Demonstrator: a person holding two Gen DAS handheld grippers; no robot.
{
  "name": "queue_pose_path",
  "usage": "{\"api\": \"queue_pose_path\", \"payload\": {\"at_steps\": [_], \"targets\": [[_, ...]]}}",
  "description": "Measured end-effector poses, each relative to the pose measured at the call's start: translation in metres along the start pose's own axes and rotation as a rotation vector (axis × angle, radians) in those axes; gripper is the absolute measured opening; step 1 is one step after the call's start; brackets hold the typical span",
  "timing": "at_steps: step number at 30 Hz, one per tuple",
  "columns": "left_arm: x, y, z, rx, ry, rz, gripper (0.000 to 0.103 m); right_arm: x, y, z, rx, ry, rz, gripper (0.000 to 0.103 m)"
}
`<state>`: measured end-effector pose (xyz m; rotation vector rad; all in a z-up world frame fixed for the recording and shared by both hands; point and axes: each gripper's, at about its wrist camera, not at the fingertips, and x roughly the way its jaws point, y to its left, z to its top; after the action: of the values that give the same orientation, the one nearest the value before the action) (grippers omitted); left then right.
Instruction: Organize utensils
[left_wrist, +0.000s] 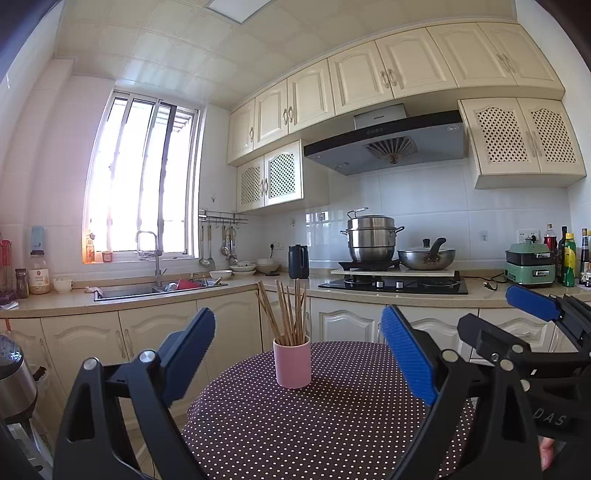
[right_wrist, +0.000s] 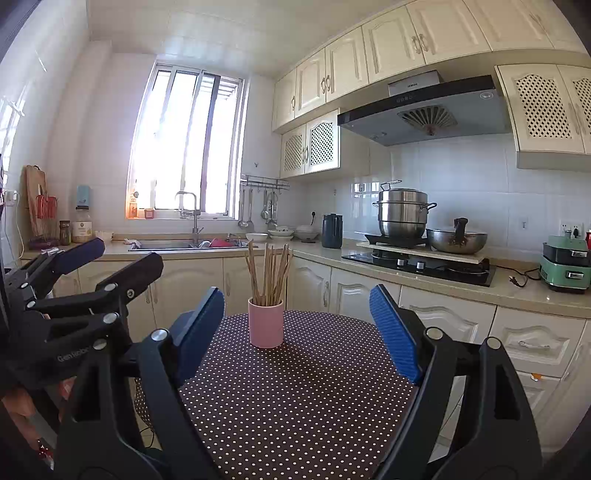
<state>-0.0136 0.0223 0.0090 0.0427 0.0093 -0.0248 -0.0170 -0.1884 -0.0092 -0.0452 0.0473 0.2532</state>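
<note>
pink cup (left_wrist: 292, 363) upright on the dotted counter (left_wrist: 332, 424), full of wooden chopsticks (left_wrist: 286, 314) fanning out of its top | left gripper (left_wrist: 299, 354) level, short of the cup, jaws spread wide, nothing between | right gripper (right_wrist: 297, 328) level, short of the cup, jaws spread wide, empty | cup centred ahead of both

Wooden chopsticks (left_wrist: 286, 314), matt pink cup (left_wrist: 292, 363), dotted cloth (left_wrist: 332, 424).

Far along the bench (left_wrist: 332, 286), a steel steamer pot (left_wrist: 371, 236) and a lidded wok (left_wrist: 426, 256) sit on the stove; a dark kettle (left_wrist: 298, 261) stands left of them, a green appliance (left_wrist: 530, 266) far right.
</note>
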Motion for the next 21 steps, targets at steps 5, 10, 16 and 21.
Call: {"api": "queue_pose_path", "payload": {"at_steps": [5,10,16,21], "targets": [[0.0002,-0.0001,-0.0002,0.002,0.004,0.006,0.090,0.0019,-0.0013,0.0005,0.000,0.007,0.002,0.080],[0.0003,0.0006,0.0001,0.002,0.004,0.005,0.090,0.0023,-0.0014,0.0000,0.001,0.007,0.002,0.080],[0.0002,0.0008,0.0001,0.002,0.004,0.006,0.090,0.0023,-0.0014,0.0000,0.000,0.008,0.001,0.080],[0.0022,-0.0003,-0.0001,0.007,0.004,0.011,0.090,0.0040,-0.0014,-0.0014,0.001,0.013,0.004,0.080]]}}
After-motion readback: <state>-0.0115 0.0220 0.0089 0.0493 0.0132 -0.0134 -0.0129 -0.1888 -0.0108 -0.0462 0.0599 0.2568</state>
